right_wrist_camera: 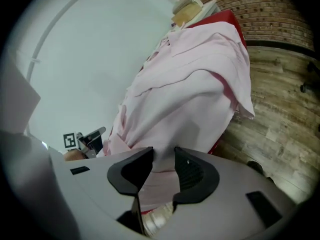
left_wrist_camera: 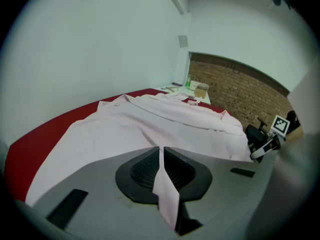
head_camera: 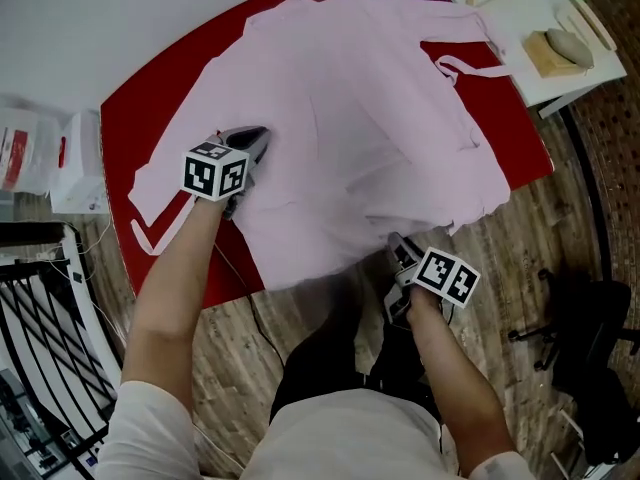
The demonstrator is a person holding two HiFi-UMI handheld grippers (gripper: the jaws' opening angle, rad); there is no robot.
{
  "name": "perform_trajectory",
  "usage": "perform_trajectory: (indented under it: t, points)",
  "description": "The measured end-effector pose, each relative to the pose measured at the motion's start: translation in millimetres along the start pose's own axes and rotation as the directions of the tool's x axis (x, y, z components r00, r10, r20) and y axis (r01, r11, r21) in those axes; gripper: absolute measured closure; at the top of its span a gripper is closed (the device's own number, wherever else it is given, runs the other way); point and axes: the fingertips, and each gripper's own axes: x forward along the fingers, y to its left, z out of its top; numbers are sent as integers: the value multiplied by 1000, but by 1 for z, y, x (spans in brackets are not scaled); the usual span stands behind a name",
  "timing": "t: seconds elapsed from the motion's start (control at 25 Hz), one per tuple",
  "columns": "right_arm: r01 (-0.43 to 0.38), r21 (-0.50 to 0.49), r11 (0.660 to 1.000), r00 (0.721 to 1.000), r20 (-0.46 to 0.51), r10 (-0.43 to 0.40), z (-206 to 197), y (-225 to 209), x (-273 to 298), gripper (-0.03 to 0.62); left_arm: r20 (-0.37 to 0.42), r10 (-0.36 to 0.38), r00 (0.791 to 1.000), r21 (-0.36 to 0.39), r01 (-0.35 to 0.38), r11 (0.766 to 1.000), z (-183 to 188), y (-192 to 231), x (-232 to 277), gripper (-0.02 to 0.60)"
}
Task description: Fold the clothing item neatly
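Garment (head_camera: 360, 138) long axis near-L to far-R; L hand-held gripper (head_camera: 254, 137) clamps it, R hand-held gripper (head_camera: 398, 244) agape.

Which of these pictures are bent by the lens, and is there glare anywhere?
Left gripper view: strong fisheye, dark corners, pink garment slightly soft. Right gripper view: same fisheye, the brick wall curves. Head view: even light, no glare, little bending.

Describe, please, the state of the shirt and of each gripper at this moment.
pink shirt: spread unfolded on the red table, near edge hanging over.
left gripper: shut on a fold of the shirt.
right gripper: jaws apart, shirt cloth between them.
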Motion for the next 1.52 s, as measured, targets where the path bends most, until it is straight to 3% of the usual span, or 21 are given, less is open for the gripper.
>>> perform_trajectory:
  t: [0.12, 0.24, 0.36, 0.6, 1.12, 1.24, 1.36, 1.52]
  points:
    - [24, -4, 1000, 1000, 14, -24, -1, 0, -7, 480, -71, 16, 997, 24, -14, 1000, -5, 23, 21, 575]
    - [42, -56, 998, 999, 17, -41, -3, 3, -14, 563, -119, 27, 992, 24, -24, 999, -13, 45, 36, 575]
    - [51, -105, 993, 999, 17, -49, -4, 2, -17, 576, -161, 27, 987, 32, -22, 999, -19, 59, 47, 577]
    - [60, -94, 994, 998, -1, -61, -20, -12, -41, 577, -252, 15, 967, 30, -8, 1000, -34, 69, 59, 577]
    - [102, -76, 992, 994, -20, -104, -31, -43, -60, 577, -242, -33, 970, -46, 22, 999, -30, 75, 61, 575]
    - [65, -74, 995, 998, -19, -67, -29, -36, -55, 571, -241, -21, 970, -16, 17, 1000, -26, 75, 58, 577]
    - [41, -86, 995, 999, -9, -42, -26, -30, -58, 474, -214, -31, 976, -4, 31, 1000, -18, 74, 48, 577]
    - [37, -165, 986, 999, -28, -42, -33, -19, -64, 474, -330, -3, 944, 69, 27, 997, -47, 87, 34, 577]
